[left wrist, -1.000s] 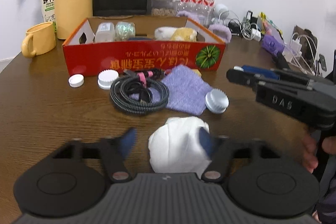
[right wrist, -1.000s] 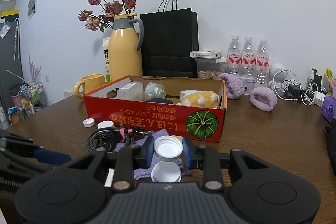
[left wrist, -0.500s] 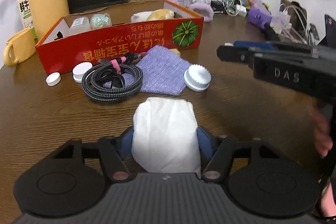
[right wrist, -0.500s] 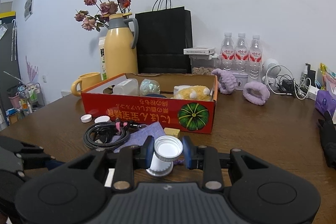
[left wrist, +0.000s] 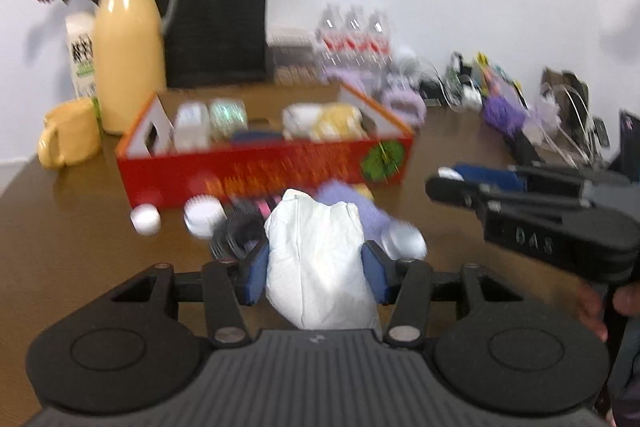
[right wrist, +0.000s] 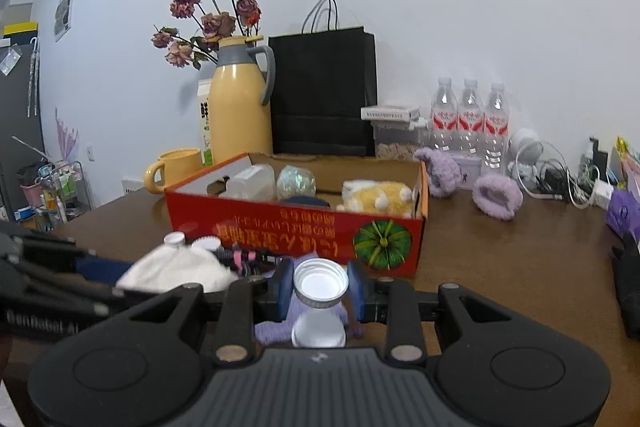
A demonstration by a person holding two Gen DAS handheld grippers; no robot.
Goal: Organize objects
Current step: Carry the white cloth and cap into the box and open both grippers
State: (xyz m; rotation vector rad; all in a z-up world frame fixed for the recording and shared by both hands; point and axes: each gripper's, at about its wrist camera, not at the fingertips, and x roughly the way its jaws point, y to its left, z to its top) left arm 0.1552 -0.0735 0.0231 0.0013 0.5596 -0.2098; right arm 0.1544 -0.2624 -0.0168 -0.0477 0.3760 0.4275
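My left gripper [left wrist: 316, 267] is shut on a crumpled white cloth [left wrist: 320, 259] and holds it above the table, in front of the red cardboard box [left wrist: 264, 167]. It also shows in the right wrist view [right wrist: 180, 267]. My right gripper [right wrist: 320, 287] is shut on a white screw lid [right wrist: 321, 282], held above a second white lid [right wrist: 319, 333] and a purple cloth [right wrist: 272, 333]. The box [right wrist: 296, 227] holds a yellow plush toy [right wrist: 378, 197], a clear container and a shiny ball.
Two white caps [left wrist: 146, 221], a coiled black cable [left wrist: 240, 227] and a purple cloth [left wrist: 352, 203] lie before the box. A yellow thermos [right wrist: 240, 107], yellow mug [right wrist: 176, 169], black bag [right wrist: 324, 95], water bottles [right wrist: 470, 115], purple bands and chargers stand behind.
My left gripper closed on the white cloth, lifted it off the table and tilted up toward the box. My right gripper kept the lid and moved slightly nearer the box.
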